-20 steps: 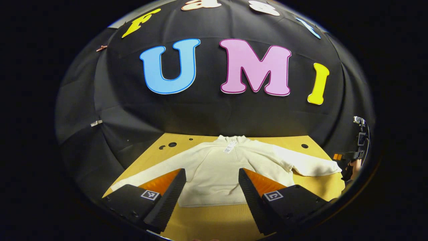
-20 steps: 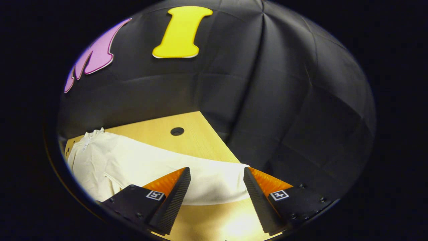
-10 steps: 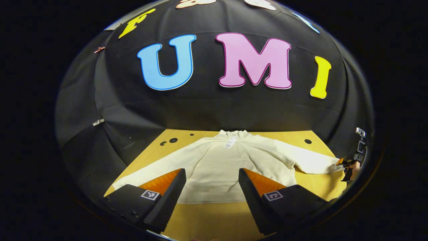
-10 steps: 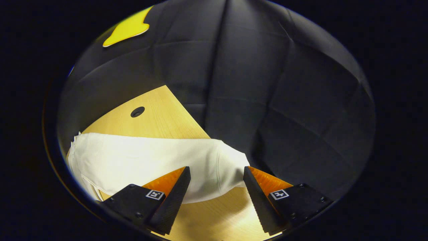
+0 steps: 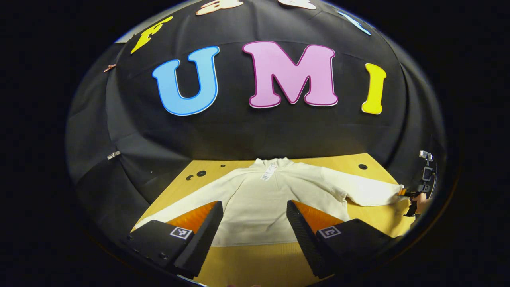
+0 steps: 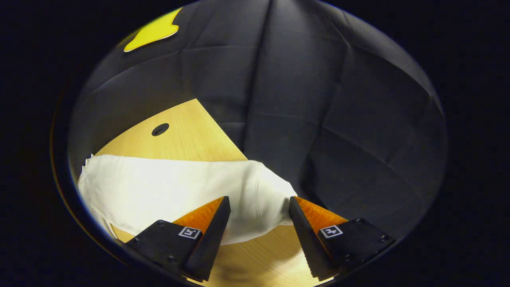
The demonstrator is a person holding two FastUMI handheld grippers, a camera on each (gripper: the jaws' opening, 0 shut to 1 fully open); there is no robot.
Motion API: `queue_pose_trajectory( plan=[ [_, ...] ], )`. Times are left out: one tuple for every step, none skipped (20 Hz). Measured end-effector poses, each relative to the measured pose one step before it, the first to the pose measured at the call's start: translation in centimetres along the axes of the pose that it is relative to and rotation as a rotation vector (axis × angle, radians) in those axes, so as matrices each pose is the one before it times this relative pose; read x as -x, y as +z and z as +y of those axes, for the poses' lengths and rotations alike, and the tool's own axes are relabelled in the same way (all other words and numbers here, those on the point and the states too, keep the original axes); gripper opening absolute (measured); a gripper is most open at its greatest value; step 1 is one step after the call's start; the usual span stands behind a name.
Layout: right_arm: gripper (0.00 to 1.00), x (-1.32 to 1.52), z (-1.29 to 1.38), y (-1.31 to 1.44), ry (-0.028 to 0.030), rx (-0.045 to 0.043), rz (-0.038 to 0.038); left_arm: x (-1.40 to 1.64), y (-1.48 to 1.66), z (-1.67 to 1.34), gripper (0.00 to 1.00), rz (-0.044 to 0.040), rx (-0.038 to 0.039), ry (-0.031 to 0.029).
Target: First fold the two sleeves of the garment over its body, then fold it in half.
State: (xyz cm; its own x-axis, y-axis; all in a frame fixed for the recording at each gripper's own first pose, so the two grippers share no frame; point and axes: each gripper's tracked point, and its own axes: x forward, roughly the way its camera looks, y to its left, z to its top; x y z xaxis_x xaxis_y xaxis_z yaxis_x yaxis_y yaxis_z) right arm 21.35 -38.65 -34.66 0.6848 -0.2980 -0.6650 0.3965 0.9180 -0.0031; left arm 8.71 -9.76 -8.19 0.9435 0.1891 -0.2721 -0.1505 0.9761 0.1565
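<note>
The cream garment is lying flat on the wooden table, both sleeves reaching outward, so no fold looks done; both sleeve folds and the halving are waiting. The right gripper is hovering with fingers spread around the right sleeve cuff, not pinching it. The left gripper is hanging spread near the hem. No containers are appearing.

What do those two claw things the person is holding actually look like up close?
Each is a black two-finger tool. The left gripper and the right gripper have wedge-shaped fingers with ridged black inner pads, bright orange backs, and small square black-and-white markers on their black, screw-studded bases.
</note>
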Motion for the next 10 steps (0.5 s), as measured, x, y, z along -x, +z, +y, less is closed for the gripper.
queue_pose_trajectory(
  plan=[
    [0.67, -0.65, 0.85, -0.096, 0.01171, 0.02098, -0.008, -0.06, -0.115, -0.11, 0.99, -0.00135, -0.00368, -0.00353],
    [0.59, 0.077, 0.422, 0.069, 0.00972, 0.02548, -0.00279, -0.031, 0.095, -0.097, 0.99, 0.00064, -0.00088, -0.00163],
    [0.41, 0.238, 0.413, 0.039, 0.00116, 0.01968, -0.00328, 0.077, -0.023, -0.095, 0.99, 0.00196, 0.00274, -0.00106],
    [0.42, -0.201, 0.121, -0.044, -0.00995, 0.01467, 0.00101, -0.007, 0.073, 0.0, 0.99, -0.00013, 0.00371, 0.00173],
    [0.3, -0.013, 0.396, 0.077, 0.00097, 0.00364, -0.0015, 0.115, 0.001, 0.055, 0.99, -0.00059, 0.0036, 0.00197],
    [0.17, -0.08, 0.124, 0.052, -0.00111, -0.00047, 0.00906, 0.113, -0.041, 0.12, 0.99, -0.0006, 0.00285, 0.00399],
    [0.14, 0.129, 0.233, -0.019, 0.00737, 0.00438, 0.01009, 0.232, 0.002, 0.34, 0.99, -0.00038, 0.00355, 0.00754],
    [0.1, 0.421, 0.01, -0.039, 0.01061, 0.0044, 0.00736, 0.081, -0.019, 0.287, 0.99, -0.00027, 0.00533, 0.00815],
    [0.09, -0.43, -0.095, 0.068, 0.0039, -0.00463, -0.00113, 0.157, -0.093, 0.29, 0.99, 0.00019, 0.00796, 0.00718],
    [0.06, 0.072, 0.067, 0.119, 0.0044, 0.0055, -0.00596, 0.199, -0.027, 0.263, 0.99, 0.00276, 0.00963, 0.0039]
  ],
)
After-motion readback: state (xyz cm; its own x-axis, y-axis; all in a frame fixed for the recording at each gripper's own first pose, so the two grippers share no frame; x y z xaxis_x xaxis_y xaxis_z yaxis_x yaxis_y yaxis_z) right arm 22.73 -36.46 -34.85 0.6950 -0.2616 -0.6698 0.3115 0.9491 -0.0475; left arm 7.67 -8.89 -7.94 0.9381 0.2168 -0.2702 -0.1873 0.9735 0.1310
